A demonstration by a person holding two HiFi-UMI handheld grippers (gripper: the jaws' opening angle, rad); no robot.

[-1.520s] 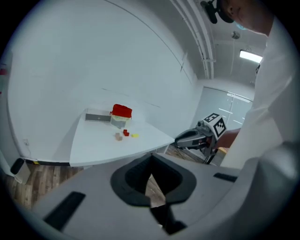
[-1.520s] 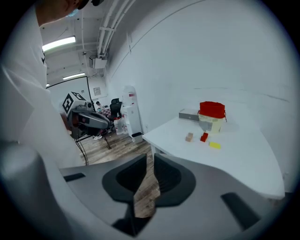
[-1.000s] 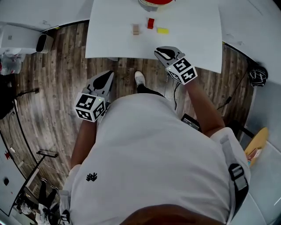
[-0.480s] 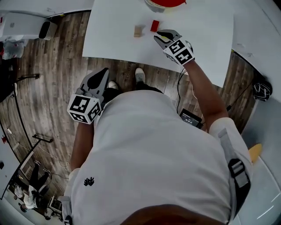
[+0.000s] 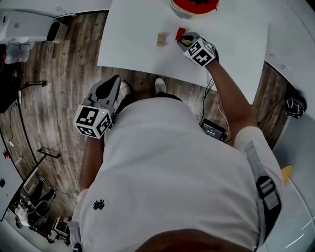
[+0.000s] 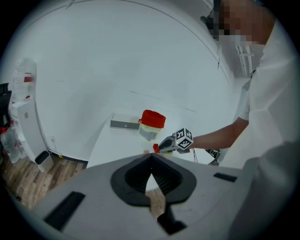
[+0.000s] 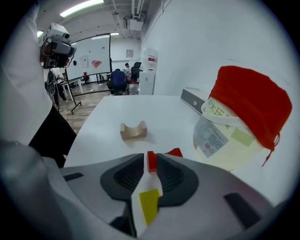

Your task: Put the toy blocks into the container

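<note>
On the white table (image 5: pixel 133 44) lie a wooden arch block (image 5: pixel 162 39) (image 7: pixel 133 130), a red block (image 5: pixel 180 33) (image 7: pixel 151 161) and a yellow block (image 7: pixel 149 204). The container (image 5: pixel 194 5) (image 7: pixel 229 136), a pale tub with a red cloth top, stands just behind them. My right gripper (image 5: pixel 183 40) (image 7: pixel 151 157) reaches down over the blocks. Its jaws have just been opening. The yellow block lies in the gap between them and the red one shows at the tips; the pads press on neither. My left gripper (image 5: pixel 114 81) (image 6: pixel 151 157) hangs shut and empty over the floor, short of the table.
A flat grey device (image 6: pixel 124 124) lies on the table left of the container. Wood floor (image 5: pixel 59 88) runs under the table's near edge, with a small black box and cables (image 5: pixel 213 129) to the right. A white appliance (image 5: pixel 29 27) stands far left.
My right gripper has travelled from the table's near edge forward and down onto the yellow and red blocks, and its jaws have spread. The left gripper has shifted only a little.
</note>
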